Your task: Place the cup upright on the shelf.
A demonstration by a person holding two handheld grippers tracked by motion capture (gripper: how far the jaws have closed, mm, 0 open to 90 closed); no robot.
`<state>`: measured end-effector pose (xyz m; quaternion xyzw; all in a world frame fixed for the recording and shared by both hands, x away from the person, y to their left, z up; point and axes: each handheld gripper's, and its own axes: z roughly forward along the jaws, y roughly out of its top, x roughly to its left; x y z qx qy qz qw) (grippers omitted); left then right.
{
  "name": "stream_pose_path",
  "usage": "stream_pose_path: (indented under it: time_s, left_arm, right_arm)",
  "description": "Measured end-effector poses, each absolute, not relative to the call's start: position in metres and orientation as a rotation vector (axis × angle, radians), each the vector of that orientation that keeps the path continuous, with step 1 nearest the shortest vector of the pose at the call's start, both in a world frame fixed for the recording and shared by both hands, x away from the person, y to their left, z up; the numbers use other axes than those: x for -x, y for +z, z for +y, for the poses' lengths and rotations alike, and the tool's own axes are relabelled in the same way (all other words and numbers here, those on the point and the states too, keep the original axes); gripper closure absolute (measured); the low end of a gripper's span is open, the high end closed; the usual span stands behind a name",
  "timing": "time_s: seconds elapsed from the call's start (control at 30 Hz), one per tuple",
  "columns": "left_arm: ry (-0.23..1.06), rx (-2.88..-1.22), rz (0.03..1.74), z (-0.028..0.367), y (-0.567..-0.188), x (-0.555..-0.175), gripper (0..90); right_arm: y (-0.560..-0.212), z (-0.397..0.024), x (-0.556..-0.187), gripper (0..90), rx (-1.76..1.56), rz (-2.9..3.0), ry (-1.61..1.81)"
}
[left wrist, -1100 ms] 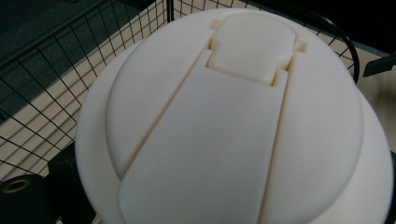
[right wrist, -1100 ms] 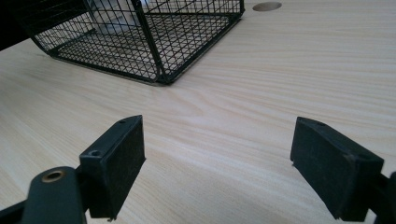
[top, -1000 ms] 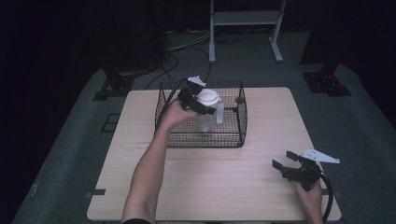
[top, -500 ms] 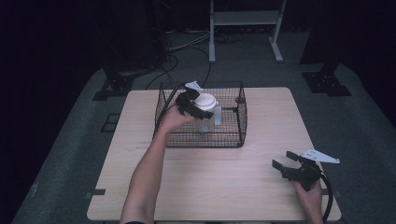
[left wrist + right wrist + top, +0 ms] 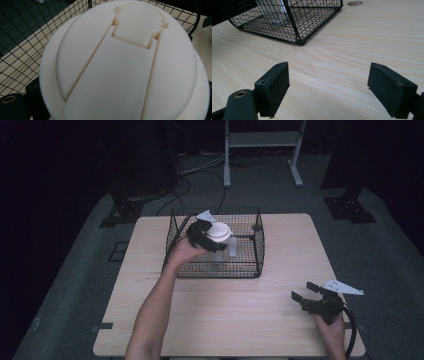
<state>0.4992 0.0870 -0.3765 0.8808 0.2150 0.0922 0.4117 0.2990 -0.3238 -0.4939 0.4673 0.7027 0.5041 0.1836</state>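
L gripper [image 5: 204,234] is over the wire basket [image 5: 255,250] near the table's [image 5: 250,320] far edge, gripping a clear bottle w/ a cream lid [image 5: 219,232]; bottle sits inside the basket, toward its left half, lid above the rim. In the left gripper view the lid [image 5: 125,65] is right up close, mesh behind. R gripper [image 5: 306,296] rests near the front right corner, well apart from the basket, jaws spread wide, nothing between them.
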Motion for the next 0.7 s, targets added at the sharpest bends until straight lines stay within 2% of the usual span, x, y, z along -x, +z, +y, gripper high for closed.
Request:
stream_pose_path:
  time_s: [0.7]
  left_arm:
    - [0.227,-2.209,0.535,0.0898,-0.3771,-0.4972,5.4]
  right_arm:
    - [-0.4942,-0.324,-0.3016,16.4,-1.307,2.008,1.426]
